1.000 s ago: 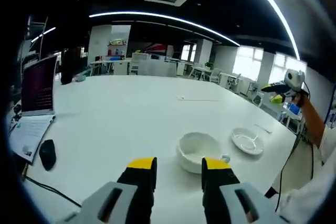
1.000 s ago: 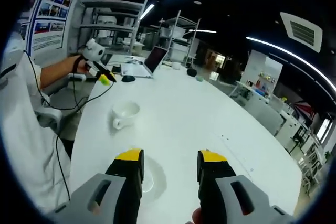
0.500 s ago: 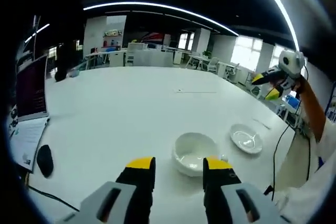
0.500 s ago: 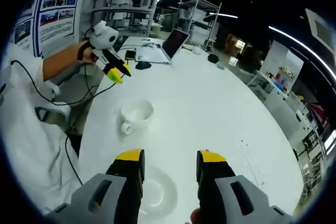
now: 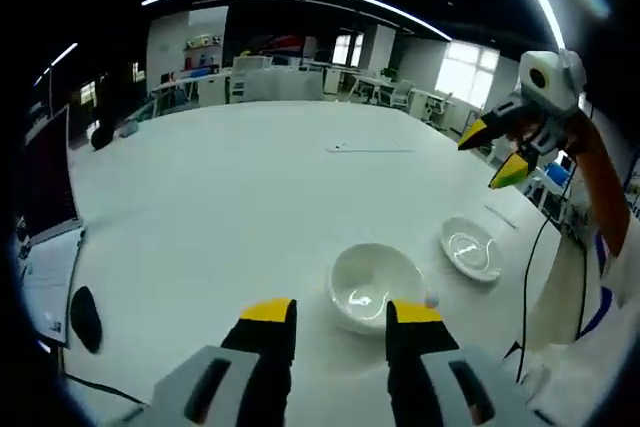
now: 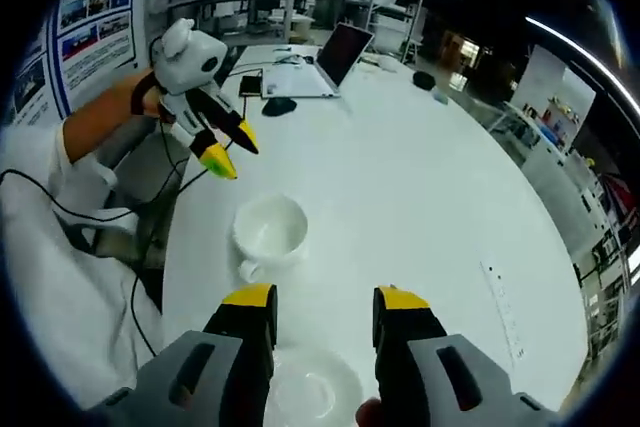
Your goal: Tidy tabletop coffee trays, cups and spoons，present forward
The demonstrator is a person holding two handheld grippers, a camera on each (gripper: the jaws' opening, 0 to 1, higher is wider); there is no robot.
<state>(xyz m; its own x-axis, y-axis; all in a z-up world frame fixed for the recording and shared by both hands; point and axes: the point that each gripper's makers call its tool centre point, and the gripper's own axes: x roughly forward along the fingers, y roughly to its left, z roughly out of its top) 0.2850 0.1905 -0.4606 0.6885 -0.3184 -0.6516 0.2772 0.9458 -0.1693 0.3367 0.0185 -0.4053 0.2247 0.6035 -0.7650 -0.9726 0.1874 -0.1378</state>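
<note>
Nearer now, both spread hand-held grippers point(image 5: 339, 313) point(image 6: 317, 297) above cup point(image 6: 270, 228), open tabletop point(image 5: 230, 187) beyond.

Your left gripper view looks from above the near table point(image 5: 230, 197) edge across its length toward the far room, with the cup point(image 5: 372, 287) close at lower centre and the saucer point(image 5: 472, 255) to its right. Your right gripper view faces the other way, down onto the cup point(image 6: 270, 230) at centre and the saucer point(image 6: 305, 397) at bottom. Both views share these and the table point(image 6: 400, 197).
</note>
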